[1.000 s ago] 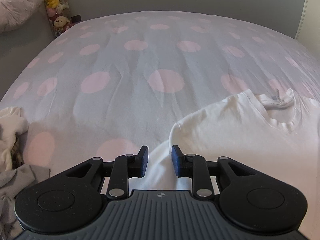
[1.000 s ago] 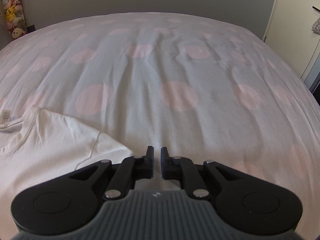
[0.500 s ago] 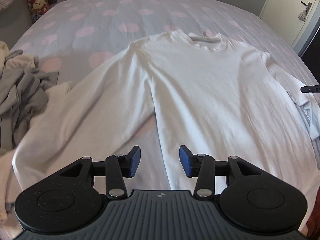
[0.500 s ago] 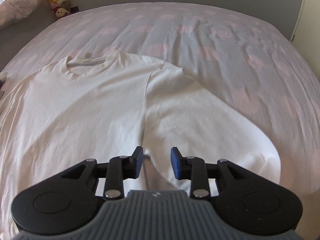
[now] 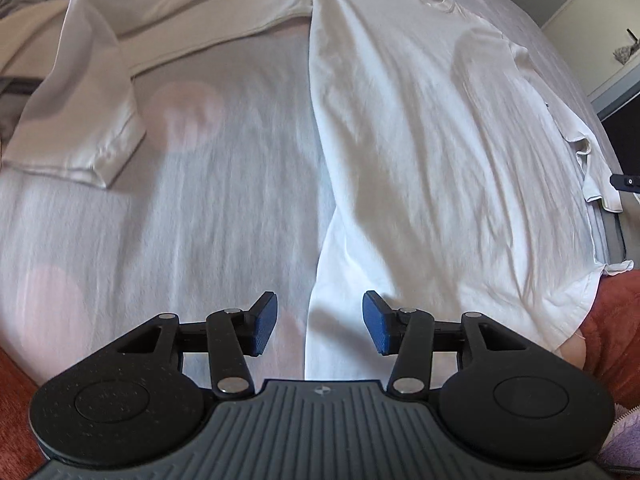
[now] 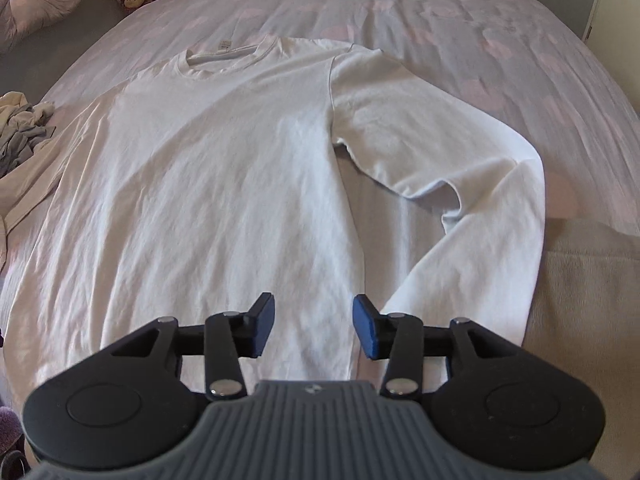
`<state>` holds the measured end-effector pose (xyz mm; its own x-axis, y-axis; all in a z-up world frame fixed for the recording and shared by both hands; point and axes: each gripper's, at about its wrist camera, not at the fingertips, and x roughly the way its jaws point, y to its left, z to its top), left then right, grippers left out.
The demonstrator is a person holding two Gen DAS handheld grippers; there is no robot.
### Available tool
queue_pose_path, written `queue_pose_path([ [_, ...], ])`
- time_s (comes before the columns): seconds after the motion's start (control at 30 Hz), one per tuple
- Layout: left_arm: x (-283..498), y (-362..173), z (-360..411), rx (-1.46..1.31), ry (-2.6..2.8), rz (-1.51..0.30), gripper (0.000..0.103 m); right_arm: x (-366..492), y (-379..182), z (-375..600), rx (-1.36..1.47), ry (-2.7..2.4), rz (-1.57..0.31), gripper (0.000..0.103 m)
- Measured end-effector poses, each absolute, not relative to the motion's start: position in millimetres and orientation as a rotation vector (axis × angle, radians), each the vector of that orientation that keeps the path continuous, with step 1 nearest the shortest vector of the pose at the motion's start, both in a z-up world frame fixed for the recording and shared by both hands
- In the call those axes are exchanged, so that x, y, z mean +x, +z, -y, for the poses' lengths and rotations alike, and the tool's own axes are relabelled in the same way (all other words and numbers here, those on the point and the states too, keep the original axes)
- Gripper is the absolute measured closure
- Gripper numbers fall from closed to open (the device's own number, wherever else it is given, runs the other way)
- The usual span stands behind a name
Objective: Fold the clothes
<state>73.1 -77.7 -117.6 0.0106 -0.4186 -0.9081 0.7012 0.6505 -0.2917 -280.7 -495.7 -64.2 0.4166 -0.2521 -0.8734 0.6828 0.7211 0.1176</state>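
You have the white long-sleeved shirt (image 6: 208, 168) spread flat across the middle of the bed (image 6: 500, 40), ready to fold, so your left hand-held gripper (image 5: 319, 330) and right hand-held gripper (image 6: 314, 327) hover over its lower side edges, jaws opening, pinching nothing.

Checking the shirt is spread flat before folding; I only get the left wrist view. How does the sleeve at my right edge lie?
Observer: That sleeve bends at the elbow and doubles back towards the hem.
Operator: Is the neck label showing?
Observer: Yes, the label shows inside the collar.
Operator: And the right tongs?
Observer: The right tongs are opening, nothing between them, above the side edge of the shirt.
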Motion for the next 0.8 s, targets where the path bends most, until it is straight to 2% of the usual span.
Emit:
queue_pose_path([
  [0.2, 69.2, -126.4, 64.1, 0.185, -0.825, -1.302, 0.050, -302.2, -61.7, 471.7, 0.551, -0.618, -1.003, 0.047],
  [0.27, 66.1, -127.6, 60.1, 0.177, -0.802, -1.308, 0.050, -309.5, -62.4, 466.0, 0.563, -0.622, -1.013, 0.040],
  [0.57, 57.3, -136.8, 42.8, 0.117, -0.766, -1.377, 0.050, -319.9, -84.3, 441.1, 0.562, -0.618, -1.085, 0.038],
  [0.67, 54.4, -140.2, 41.8, 0.114, -0.770, -1.393, 0.053, -317.7, -93.3, 436.3, 0.560, -0.615, -1.103, 0.038],
  [0.7, 53.3, -141.0, 41.4, 0.110, -0.772, -1.394, 0.056, -317.0, -97.6, 435.4, 0.562, -0.615, -1.114, 0.038],
  [0.8, 49.8, -141.8, 41.5, 0.102, -0.784, -1.395, 0.077, -316.6, -110.7, 433.2, 0.575, -0.613, -1.150, 0.038],
])
